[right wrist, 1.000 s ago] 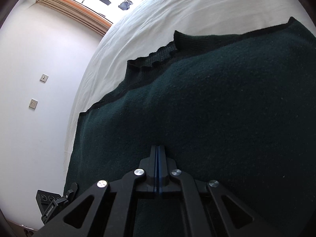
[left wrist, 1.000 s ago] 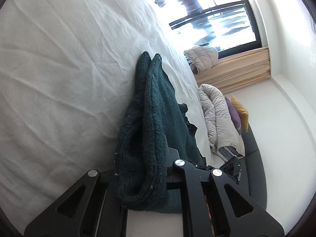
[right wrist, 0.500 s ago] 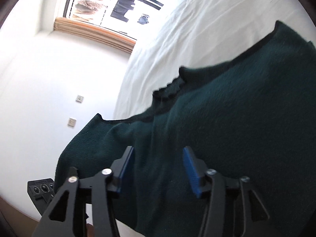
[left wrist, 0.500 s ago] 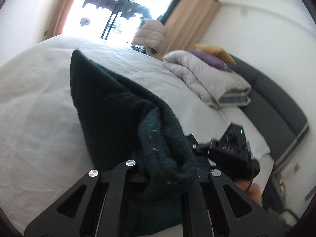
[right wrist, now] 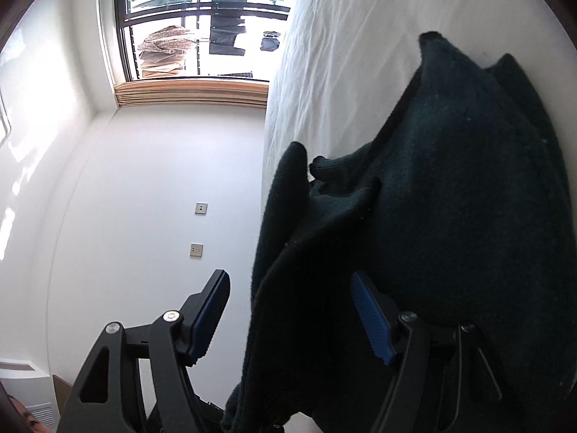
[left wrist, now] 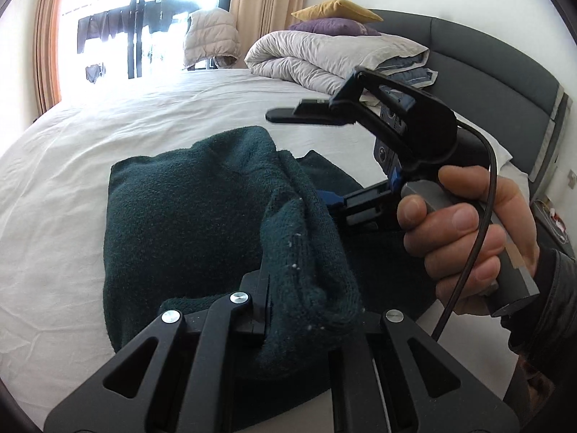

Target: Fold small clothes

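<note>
Where pinched: sweater (left wrist: 187, 216), left hand-held gripper (left wrist: 267, 306)

One dark green sweater (left wrist: 187, 223) on the white bed (left wrist: 108, 122). Two grippers over it, the left gripper (left wrist: 288, 310) and the right gripper (right wrist: 292, 317). Beyond the sweater: one folded duvet (left wrist: 324, 54), two cushions on top, a yellow cushion (left wrist: 335, 9) and a purple cushion (left wrist: 331, 27). Two wall plates (right wrist: 198, 229) beside the bed.

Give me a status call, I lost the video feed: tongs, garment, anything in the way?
Left tongs shut on dark green sweater. Right tongs opening, sweater fabric hanging between, pads off it. Sweater partly folded on white bed sheet. Nothing in the way.
</note>
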{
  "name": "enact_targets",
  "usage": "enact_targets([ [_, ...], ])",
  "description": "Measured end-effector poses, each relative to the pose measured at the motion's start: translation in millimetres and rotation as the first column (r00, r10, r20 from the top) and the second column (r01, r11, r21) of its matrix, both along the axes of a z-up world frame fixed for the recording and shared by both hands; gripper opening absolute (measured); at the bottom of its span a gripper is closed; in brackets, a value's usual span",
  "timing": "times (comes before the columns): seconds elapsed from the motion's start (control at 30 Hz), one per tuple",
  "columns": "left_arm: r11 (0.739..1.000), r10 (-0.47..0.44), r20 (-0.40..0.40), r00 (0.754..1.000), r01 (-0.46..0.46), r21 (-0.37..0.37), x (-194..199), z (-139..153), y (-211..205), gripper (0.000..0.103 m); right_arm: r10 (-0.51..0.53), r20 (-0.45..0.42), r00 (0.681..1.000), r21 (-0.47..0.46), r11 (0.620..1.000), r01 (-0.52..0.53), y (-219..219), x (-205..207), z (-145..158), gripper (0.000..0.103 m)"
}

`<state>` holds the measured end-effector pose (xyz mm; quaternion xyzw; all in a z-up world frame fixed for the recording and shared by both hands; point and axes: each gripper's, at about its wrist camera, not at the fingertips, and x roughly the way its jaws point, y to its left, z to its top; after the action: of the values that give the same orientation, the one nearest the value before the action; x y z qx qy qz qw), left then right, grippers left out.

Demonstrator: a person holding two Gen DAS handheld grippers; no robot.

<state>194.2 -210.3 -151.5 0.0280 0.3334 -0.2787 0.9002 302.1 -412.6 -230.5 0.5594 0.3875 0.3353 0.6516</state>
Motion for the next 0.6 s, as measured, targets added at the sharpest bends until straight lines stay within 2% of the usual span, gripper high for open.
enact_targets([
  [0.07, 1.000, -0.003, -0.011, 1.000, 0.003, 0.010, 5, -3, -2, 0.007, -0.001, 0.014, 1.000, -0.015, 1.000, 0.001, 5, 3, 7, 0.076],
  [0.2, 0.997, -0.021, -0.013, 1.000, 0.022, 0.068, 8, -9, -9, 0.007, 0.016, -0.025, 1.000, -0.140, 0.990, -0.019, 21, 16, 13, 0.074],
  [0.33, 0.994, -0.034, 0.000, 0.999, 0.034, 0.102, 11, -12, -19, 0.007, 0.010, -0.067, 0.998, -0.278, 0.960, -0.028, 15, 26, 13, 0.053],
  [0.47, 0.992, -0.047, 0.005, 0.999, 0.046, 0.114, 19, -14, -29, 0.007, -0.051, -0.087, 0.995, -0.273, 0.962, 0.025, -5, 32, 6, 0.045],
  [0.53, 0.992, -0.048, 0.001, 0.999, 0.047, 0.120, 21, -16, -28, 0.007, -0.053, -0.074, 0.996, -0.296, 0.955, 0.029, -7, 29, 8, 0.028],
  [0.6, 0.991, -0.050, 0.002, 0.999, 0.049, 0.123, 23, -15, -26, 0.007, -0.031, -0.039, 0.999, -0.322, 0.947, 0.017, -2, 31, 15, 0.022],
])
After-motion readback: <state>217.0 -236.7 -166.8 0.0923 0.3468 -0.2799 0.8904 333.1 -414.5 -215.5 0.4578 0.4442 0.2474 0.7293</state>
